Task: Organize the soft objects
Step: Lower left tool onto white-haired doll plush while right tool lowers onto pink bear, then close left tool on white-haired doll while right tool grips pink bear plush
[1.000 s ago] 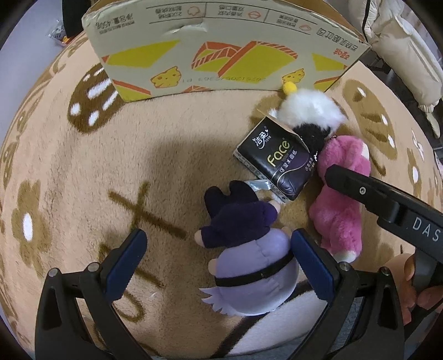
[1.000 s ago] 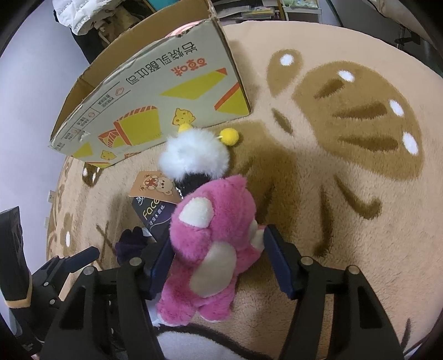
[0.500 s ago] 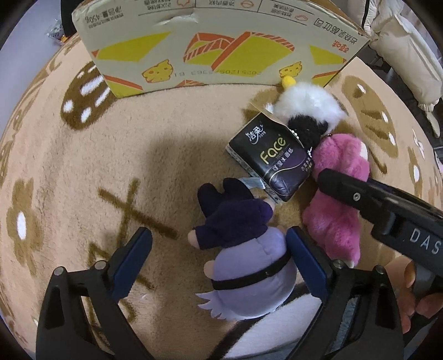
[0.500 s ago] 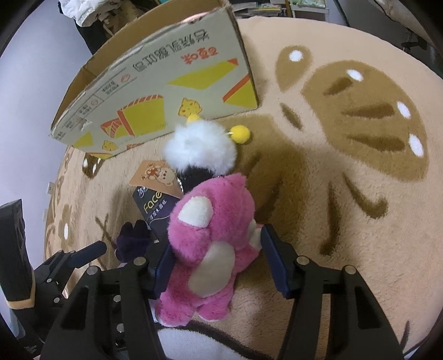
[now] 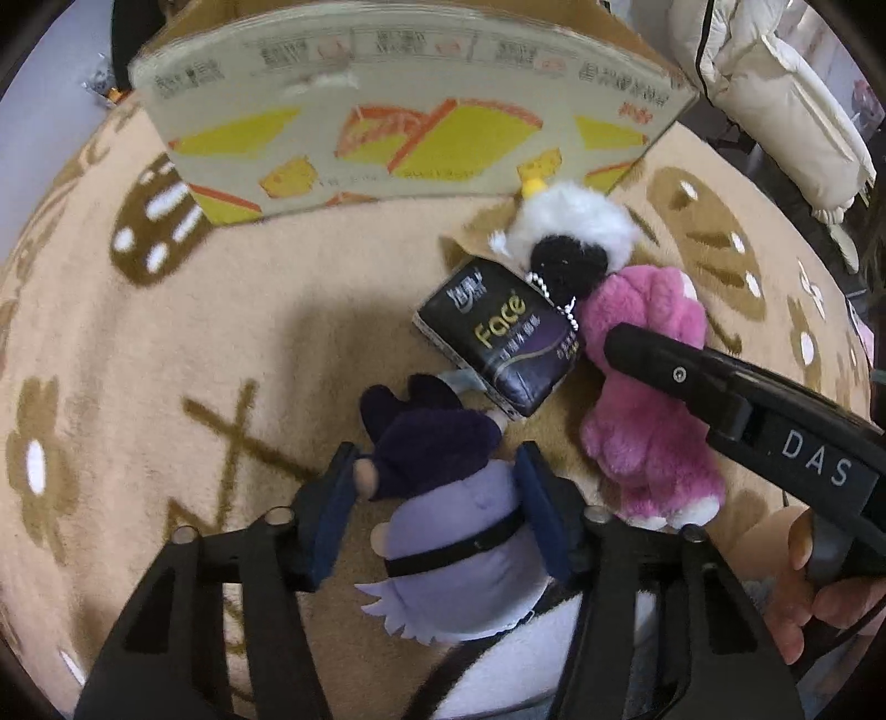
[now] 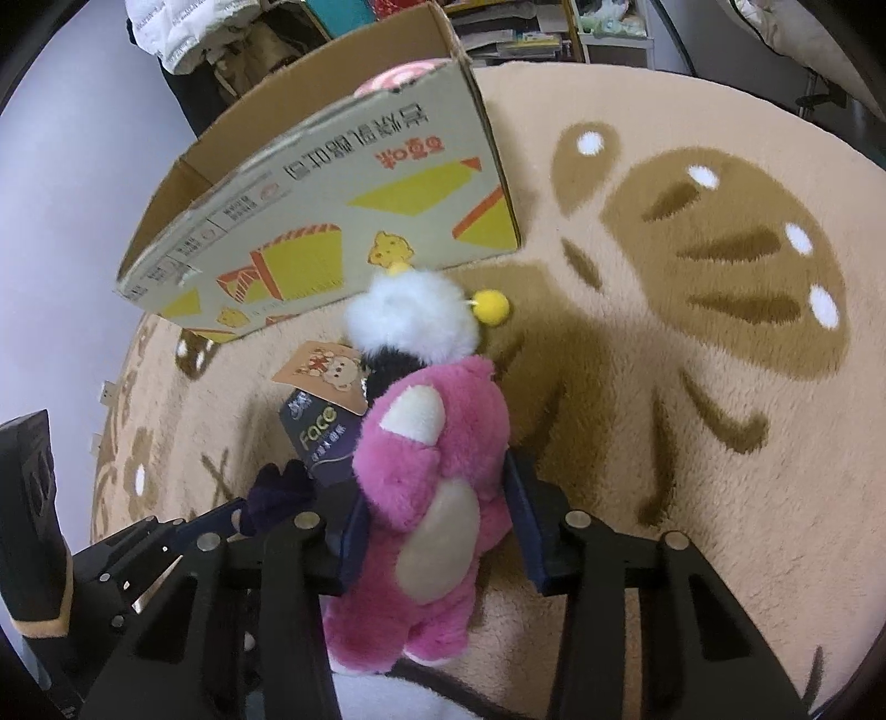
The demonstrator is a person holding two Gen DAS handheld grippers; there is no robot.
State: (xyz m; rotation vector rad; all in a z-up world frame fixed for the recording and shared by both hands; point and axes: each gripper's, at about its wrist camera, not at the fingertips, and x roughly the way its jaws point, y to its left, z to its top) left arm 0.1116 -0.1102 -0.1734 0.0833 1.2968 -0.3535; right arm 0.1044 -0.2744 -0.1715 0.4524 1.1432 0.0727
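My left gripper [image 5: 437, 471] is shut on a purple plush doll [image 5: 448, 509] with a dark hood, lying on the rug. My right gripper [image 6: 437, 493] is shut on a pink plush bear [image 6: 437, 476], which also shows in the left wrist view [image 5: 642, 432]. A black tissue pack [image 5: 498, 343] lies between the two toys, seen in the right wrist view [image 6: 318, 437] too. A white and black fluffy toy [image 6: 410, 315] with yellow pompoms lies just beyond the bear. An open cardboard box [image 6: 332, 221] stands behind them, with something pink inside it.
A beige rug [image 6: 692, 360] with brown patterns covers the floor. A cream padded jacket [image 5: 775, 88] hangs at the far right. Shelves with clutter [image 6: 526, 33] stand behind the box. The right gripper's black body [image 5: 747, 410] crosses the left wrist view.
Both grippers have closed: the left one onto the purple doll, the right one onto the pink bear. Both have also moved a little toward the box.
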